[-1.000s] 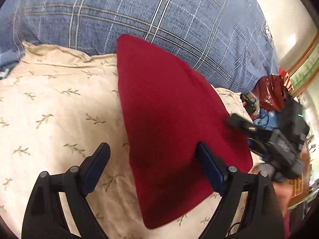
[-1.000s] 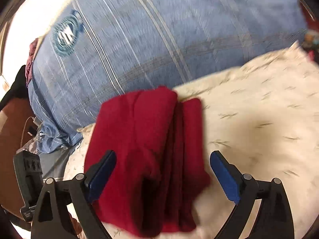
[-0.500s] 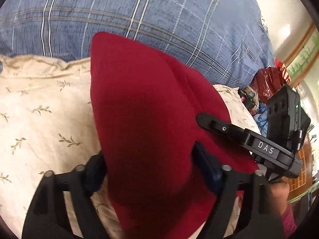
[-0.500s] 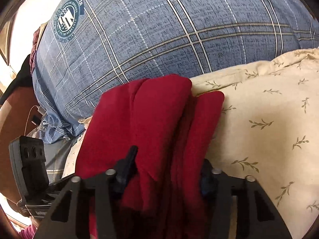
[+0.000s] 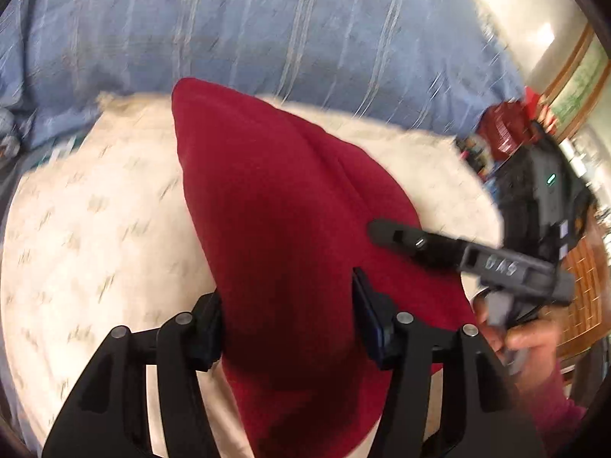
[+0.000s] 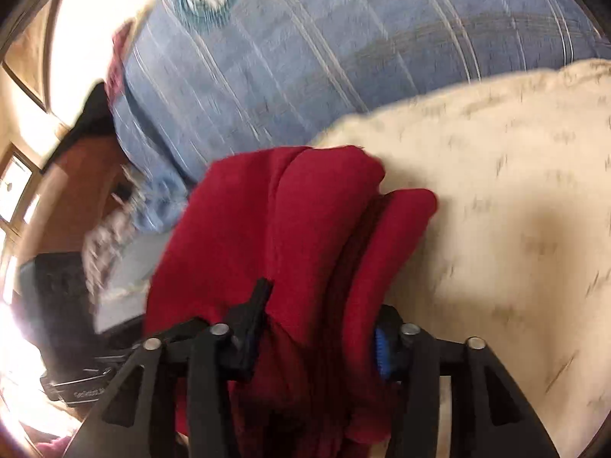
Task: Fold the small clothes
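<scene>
A dark red folded garment [image 5: 275, 198] lies on a cream leaf-print pillow [image 5: 95, 229]. My left gripper [image 5: 286, 305] has its jaws closing, and both pads press on the garment's near end. In the right wrist view the same garment [image 6: 290, 206] is bunched into thick folds. My right gripper [image 6: 320, 316] clamps that bundle between its pads, though its jaws are easing open a little. One finger of the right gripper [image 5: 420, 242] lies across the garment's right edge, with a hand [image 5: 527, 339] behind it. Both views are motion-blurred.
A big blue plaid cushion [image 5: 267, 30] rises behind the cream pillow [image 6: 515, 191] and fills the back of both views. A red bag [image 5: 504, 129] and small clutter sit at the far right. Brown wooden furniture [image 6: 76, 175] stands on the left of the right wrist view.
Both grippers stood wide open over the garment a second ago; both have since closed onto it. The cloth has bunched up between the pads, and both cameras are moving now.
</scene>
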{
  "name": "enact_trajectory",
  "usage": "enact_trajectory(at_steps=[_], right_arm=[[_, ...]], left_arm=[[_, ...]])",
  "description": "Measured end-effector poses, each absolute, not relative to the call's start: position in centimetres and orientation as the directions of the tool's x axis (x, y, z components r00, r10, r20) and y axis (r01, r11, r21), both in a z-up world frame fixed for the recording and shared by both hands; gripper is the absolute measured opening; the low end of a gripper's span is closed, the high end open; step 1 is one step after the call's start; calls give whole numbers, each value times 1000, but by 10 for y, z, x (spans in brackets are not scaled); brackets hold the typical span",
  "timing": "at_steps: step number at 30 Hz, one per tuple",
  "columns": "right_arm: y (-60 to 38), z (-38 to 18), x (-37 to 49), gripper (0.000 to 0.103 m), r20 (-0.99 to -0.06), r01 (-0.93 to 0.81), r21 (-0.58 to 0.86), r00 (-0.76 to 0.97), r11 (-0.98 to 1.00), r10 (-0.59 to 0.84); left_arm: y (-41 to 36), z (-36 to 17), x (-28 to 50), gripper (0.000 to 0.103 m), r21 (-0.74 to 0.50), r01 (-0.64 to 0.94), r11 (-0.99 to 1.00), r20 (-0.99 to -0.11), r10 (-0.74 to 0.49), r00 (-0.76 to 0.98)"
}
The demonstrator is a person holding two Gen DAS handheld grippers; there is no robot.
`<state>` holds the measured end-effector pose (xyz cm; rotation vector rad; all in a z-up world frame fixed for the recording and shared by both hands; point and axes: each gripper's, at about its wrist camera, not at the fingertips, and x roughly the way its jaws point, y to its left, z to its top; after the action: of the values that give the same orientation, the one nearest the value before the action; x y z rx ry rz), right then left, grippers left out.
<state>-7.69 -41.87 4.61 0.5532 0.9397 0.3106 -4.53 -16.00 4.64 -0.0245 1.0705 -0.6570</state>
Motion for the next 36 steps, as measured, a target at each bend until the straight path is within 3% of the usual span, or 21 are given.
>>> enact_trajectory(at_steps=[4, 7, 10, 11, 14, 17, 19, 22, 25, 26, 29, 36], right_arm=[[-428, 53, -97, 54, -666, 52, 564, 619, 824, 416], [-430, 72, -108, 54, -624, 33, 563, 672, 826, 398], [-411, 75, -101, 52, -641, -30, 528, 642, 849, 421], [-403, 70, -97, 49, -664, -36, 501, 624, 864, 411], [-391, 53, -84, 18, -730, -2, 426, 591, 905, 345], [-387, 66, -96, 12, -707, -44, 378, 632, 925, 319], [-382, 78, -107, 8, -697, -58, 270, 676, 961, 237], [-391, 64, -101, 8, -739, -3, 211, 654, 978, 161], [-398, 51, -97, 10, -740, 13, 266, 644, 964, 195], [-400, 58, -102, 17, -728, 13, 282, 655, 959, 205], [-401, 77, -114, 21, -702, 32, 293, 686, 956, 192], [-352, 102, -136, 24, -665, -143, 242, 696, 960, 271]], left_arm=[[-149, 29, -56, 68, -281, 446, 850, -806, -461, 372], [-144, 34, -60, 69, -281, 430, 858, -794, -460, 397], [-147, 34, -66, 69, -250, 427, 869, -792, -437, 426], [-148, 34, -68, 69, -240, 429, 871, -791, -432, 434], [-140, 38, -72, 69, -230, 430, 873, -788, -427, 445], [-131, 50, -81, 71, -208, 429, 879, -773, -417, 479], [-128, 54, -85, 81, -179, 429, 886, -751, -404, 522], [-132, 42, -81, 84, -178, 411, 894, -758, -391, 522], [-135, 31, -79, 84, -186, 395, 900, -771, -383, 508], [-136, 31, -79, 84, -185, 395, 900, -769, -383, 512], [-137, 34, -80, 84, -163, 400, 902, -765, -372, 525], [-139, 33, -83, 84, -143, 393, 908, -759, -356, 546]])
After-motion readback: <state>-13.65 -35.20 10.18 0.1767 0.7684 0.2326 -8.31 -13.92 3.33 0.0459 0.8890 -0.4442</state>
